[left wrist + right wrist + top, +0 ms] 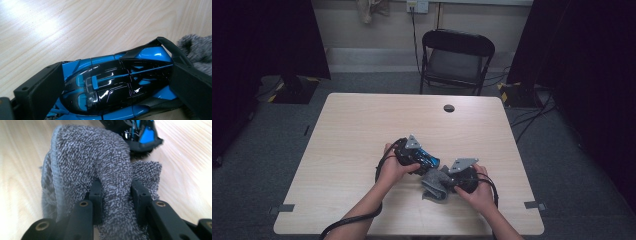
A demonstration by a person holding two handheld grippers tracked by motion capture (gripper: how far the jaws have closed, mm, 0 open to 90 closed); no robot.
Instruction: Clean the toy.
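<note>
Left gripper (428,161) clamped on a blue-and-black toy car (117,85): in the left gripper view both black pads press the car's body, one at each end, jaws spread wide to take its length. Car lies across the jaws, glossy roof facing the camera, rear wing toward the right-hand pad. Light wood counter (75,27) lies beyond the car.

Right gripper (116,195) closed on a grey terry cloth (100,165): in the right gripper view a thick fold of the cloth is pinched between the two pads, jaws narrow. Rest of the cloth bulges up ahead of the jaws and drapes to their left side, hemmed edge visible there.

Relative placement: just past the cloth, ahead of the right gripper, sits one end of the car, touching or nearly touching the cloth's far edge; contact cannot be confirmed. From the left gripper, the cloth shows as a grey fuzzy patch immediately beyond its right-hand pad.

High view: both grippers meet over the near middle of the counter, tips angled toward each other, cloth bunched below the right gripper (451,179), a hand (394,167) wrapped around each gripper body.
</note>
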